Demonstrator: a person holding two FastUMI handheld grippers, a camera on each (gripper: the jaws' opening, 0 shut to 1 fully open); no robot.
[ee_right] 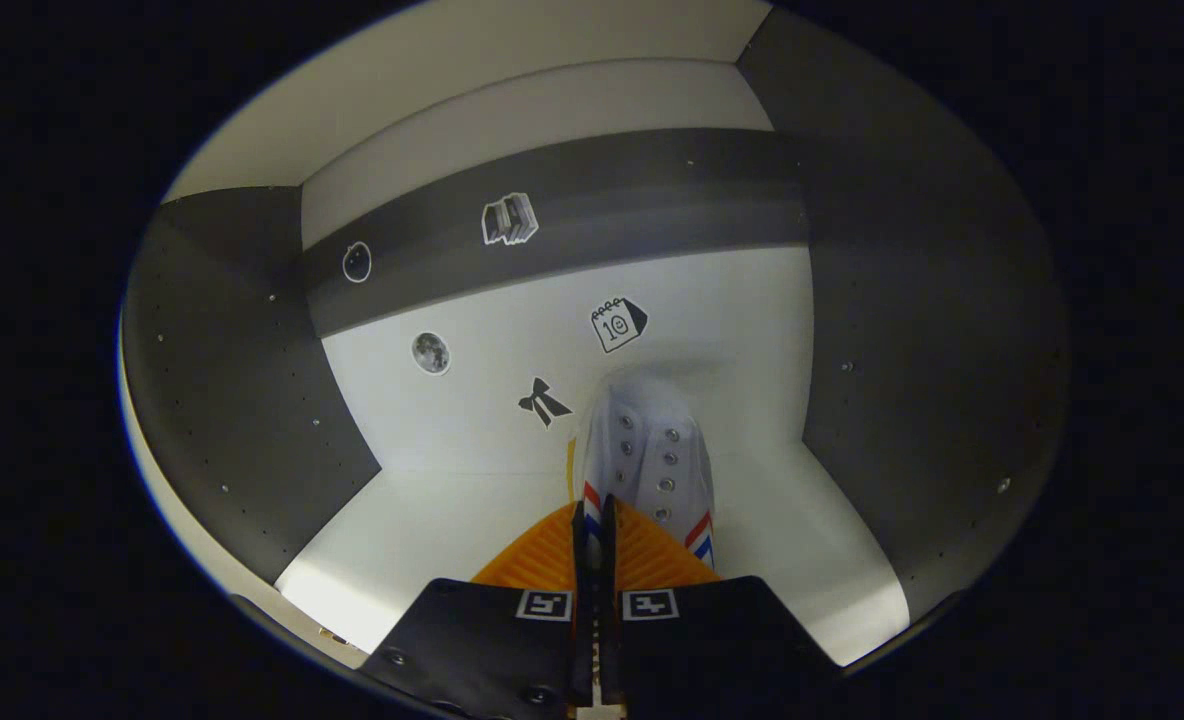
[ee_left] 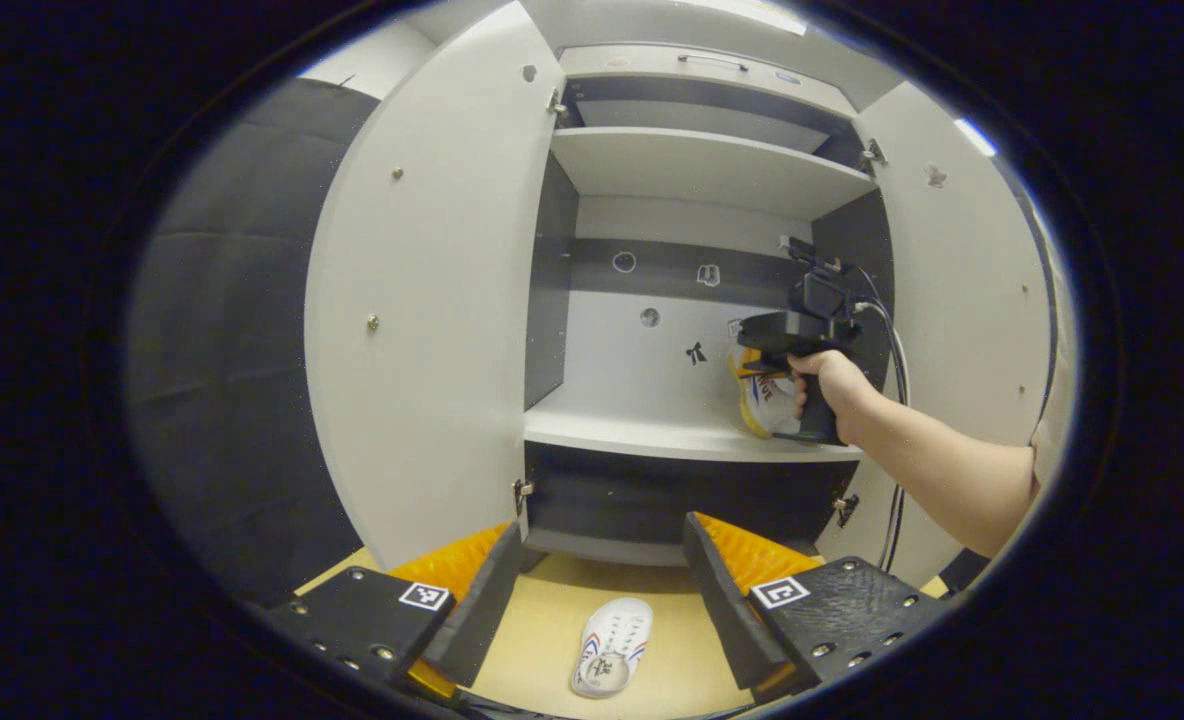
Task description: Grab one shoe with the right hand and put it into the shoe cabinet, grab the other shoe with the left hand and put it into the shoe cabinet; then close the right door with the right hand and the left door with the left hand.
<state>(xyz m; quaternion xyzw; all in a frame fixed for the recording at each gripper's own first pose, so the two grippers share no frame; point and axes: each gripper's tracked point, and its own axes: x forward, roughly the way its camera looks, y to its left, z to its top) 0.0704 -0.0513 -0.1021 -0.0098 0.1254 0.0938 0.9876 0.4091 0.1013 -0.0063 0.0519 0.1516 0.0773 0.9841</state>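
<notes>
- Resting on the middle shelf [ee_left: 652, 432] of the shoe cabinet [ee_left: 702, 180], far right corner: one white shoe [ee_right: 652, 455] with red and blue side stripes, toe towards the back panel.
- Right gripper [ee_right: 594, 545] holds that shoe; in the right gripper view its two fingers are drawn nearly together on a thin edge of the shoe's near end. In the left gripper view this gripper [ee_left: 802, 335] shows with a hand [ee_left: 832, 385] on its grip, shoe [ee_left: 764, 395] just beyond it.
- Second shoe [ee_left: 612, 645]: white, same stripes, lying on the tan floor [ee_left: 552, 620] in front of the cabinet, opening up. A round mark sits on its insole; too small to read.
- Left gripper [ee_left: 602, 580]: jaws wide apart, holding nothing, hanging above the floor shoe, which shows between the two fingers.
- Count: shoes 2 (1 in cabinet, 1 on floor); doors 2, both open: left door [ee_left: 432, 300], right door [ee_left: 962, 300].
- Shelves seen: upper shelf [ee_left: 702, 170], middle shelf, and a dark lower compartment [ee_left: 672, 495]. The upper shelf holds nothing visible.
- Back panel [ee_right: 732, 310] carries 5 stickers: ring [ee_right: 356, 262], stack of books [ee_right: 509, 219], moon-like disc [ee_right: 431, 352], bow [ee_right: 543, 402], calendar page [ee_right: 618, 324] showing "10".
- Square black-and-white marker tags: one on each finger block of both grippers.
</notes>
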